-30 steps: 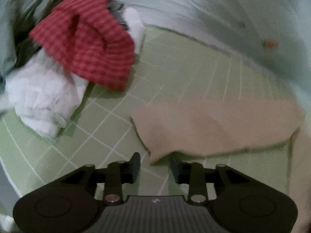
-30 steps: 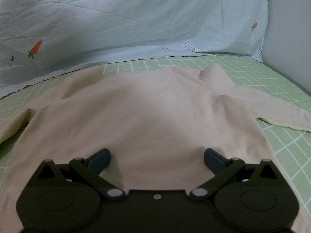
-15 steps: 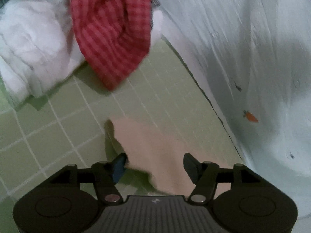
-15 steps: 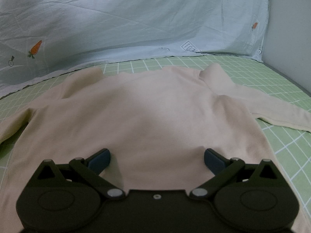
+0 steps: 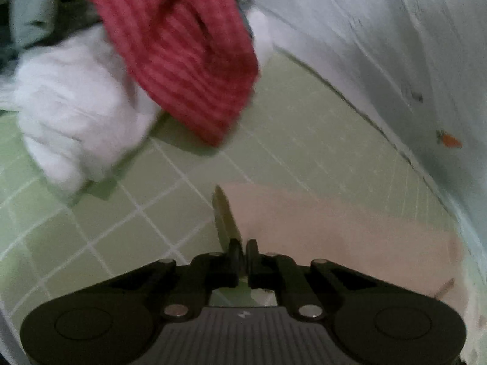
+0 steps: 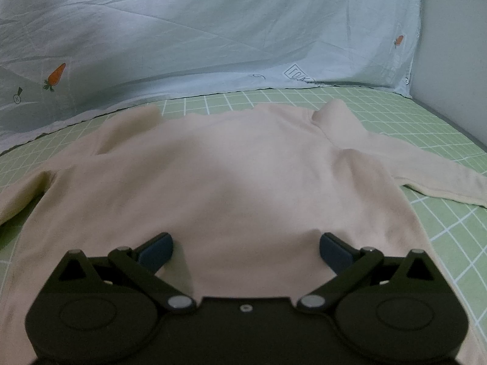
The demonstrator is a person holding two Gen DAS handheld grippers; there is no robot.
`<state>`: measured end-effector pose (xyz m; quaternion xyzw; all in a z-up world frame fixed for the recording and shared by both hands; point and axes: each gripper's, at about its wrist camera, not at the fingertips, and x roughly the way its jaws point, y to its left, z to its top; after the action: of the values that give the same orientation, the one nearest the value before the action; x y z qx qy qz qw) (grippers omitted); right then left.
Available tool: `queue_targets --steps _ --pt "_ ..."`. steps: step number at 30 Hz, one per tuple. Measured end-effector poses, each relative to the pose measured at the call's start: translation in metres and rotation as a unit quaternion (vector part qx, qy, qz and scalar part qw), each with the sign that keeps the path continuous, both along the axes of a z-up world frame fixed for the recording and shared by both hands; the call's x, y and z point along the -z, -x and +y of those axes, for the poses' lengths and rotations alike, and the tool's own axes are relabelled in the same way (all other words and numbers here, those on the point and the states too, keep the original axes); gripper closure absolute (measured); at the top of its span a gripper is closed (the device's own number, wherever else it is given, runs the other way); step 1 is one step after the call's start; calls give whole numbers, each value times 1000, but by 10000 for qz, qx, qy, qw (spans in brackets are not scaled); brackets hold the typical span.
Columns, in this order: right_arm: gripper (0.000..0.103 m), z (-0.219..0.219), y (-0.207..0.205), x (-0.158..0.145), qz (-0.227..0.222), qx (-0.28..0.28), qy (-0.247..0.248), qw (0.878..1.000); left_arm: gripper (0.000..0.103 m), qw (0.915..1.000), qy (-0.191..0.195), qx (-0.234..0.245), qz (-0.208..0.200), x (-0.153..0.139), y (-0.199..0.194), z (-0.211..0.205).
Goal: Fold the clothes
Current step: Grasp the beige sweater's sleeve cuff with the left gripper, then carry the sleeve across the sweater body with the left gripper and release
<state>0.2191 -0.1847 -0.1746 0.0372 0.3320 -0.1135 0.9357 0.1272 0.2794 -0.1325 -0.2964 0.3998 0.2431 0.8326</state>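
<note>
Left gripper point(image 5: 243, 251) clenched on the cuff edge of the cream long-sleeved knit top point(image 6: 231, 176) — the sleeve point(image 5: 334, 228) runs off to the right across the green grid-patterned sheet point(image 5: 106, 234). Right gripper point(image 6: 245, 243) released, jaws spread wide, over the lower body of the top, which lies flat, sleeves out to both sides. Beyond the left gripper: red checked cloth point(image 5: 185, 51) draped over a crumpled white garment point(image 5: 76, 106) — well apart from the sleeve. Pale blue carrot-print quilt point(image 6: 213, 30) behind the top.
</note>
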Motion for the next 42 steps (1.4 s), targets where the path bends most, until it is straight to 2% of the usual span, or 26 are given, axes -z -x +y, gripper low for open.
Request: queue_targets --steps 4,6,9,11,13,18,23,25,27,28,31,34,36,39,40,41,42 --pt "0 0 0 0 0 7 5 10000 96 9991 -310 -46 269 2 2 0" --pt "0 0 0 0 0 6 8 10000 87 9985 -420 -20 347 -1 5 -1" --pt "0 -1 0 0 0 4 9 10000 72 9979 -608 -26 207 -10 10 -4" --pt "0 -2 0 0 -1 -3 -4 10000 64 9974 -713 23 89 -18 10 -8" --pt "0 -3 1 0 -4 -15 -28 10000 61 9966 -818 111 -17 -28 11 -14" --pt "0 -14 1 -10 166 -260 -160 9994 53 9913 -930 918 -176 -44 -14 -60" --pt "0 -42 -5 -32 153 -480 -252 9984 49 9802 -873 1753 -292 -52 -50 -117" --pt "0 -57 -21 -40 113 -596 -112 9981 44 9739 -846 2081 -321 -54 -70 -145" --pt "0 -72 -38 -49 74 -712 29 9974 29 9663 -875 2386 -409 -56 -95 -175" --pt "0 -80 -46 -53 54 -770 100 9970 26 9631 -876 2504 -450 -55 -106 -188" --pt "0 -99 -82 -60 8 -1034 358 9940 25 9515 -931 2890 -498 -50 -151 -227" --pt "3 -115 -131 -54 50 -1400 481 9890 25 9349 -1118 3330 -510 -39 -203 -266" --pt "14 -124 -162 -47 147 -1622 427 9857 26 9284 -1163 3496 -488 -28 -234 -286" --pt "35 -136 -206 -34 340 -1902 334 9806 30 9232 -1179 3636 -409 -11 -273 -309" --pt "45 -139 -219 -29 436 -1965 293 9791 32 9214 -1183 3681 -383 -5 -286 -316" --pt "54 -143 -228 -24 523 -2053 179 9771 46 9194 -1159 3738 -399 2 -294 -320" --pt "57 -146 -233 -23 511 -2088 21 9766 68 9172 -1132 3797 -420 8 -301 -323"
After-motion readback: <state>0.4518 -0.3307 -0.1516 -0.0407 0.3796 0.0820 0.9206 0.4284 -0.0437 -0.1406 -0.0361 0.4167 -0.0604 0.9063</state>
